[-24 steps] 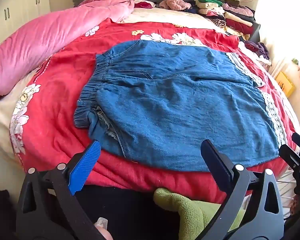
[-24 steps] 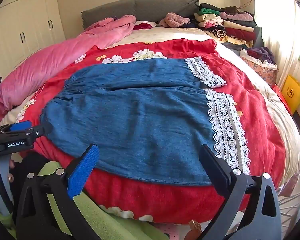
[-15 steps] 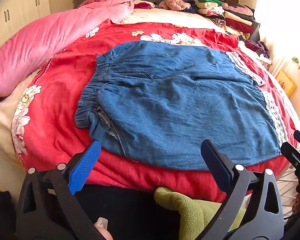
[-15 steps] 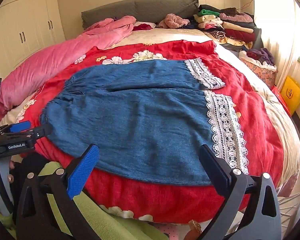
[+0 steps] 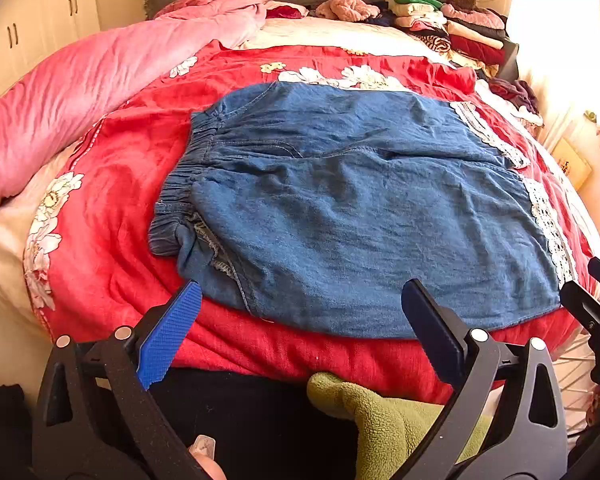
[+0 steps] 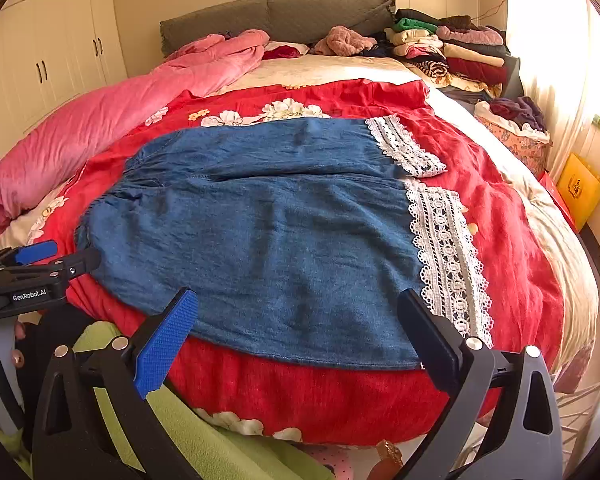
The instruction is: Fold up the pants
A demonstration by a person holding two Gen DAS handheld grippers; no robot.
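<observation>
Left wrist view showed blue denim lace-hemmed pants (image 5: pixel 360 216) flat on a red floral quilt (image 5: pixel 112 184); left gripper (image 5: pixel 300 312) and right gripper (image 6: pixel 296 320) gaped wide, empty.

From where I stand, both cameras sit at the foot side of the bed (image 5: pixel 100 240) and look forward and down across it, toward the grey headboard (image 6: pixel 284 16). Each one looks along its own two fingers, which fill the bottom of its picture. The left camera is placed more to the left and close to the waistband end of the blue pants (image 5: pixel 340 208). The right camera is more to the right, near the lace hems (image 6: pixel 444 248). Both views share the pants, the red cover (image 6: pixel 500 208) and the stack of clothes (image 5: pixel 452 28). In the right view the left gripper (image 6: pixel 56 256) appears at the left edge; in the left view the right gripper (image 5: pixel 596 292) appears at the right edge.
</observation>
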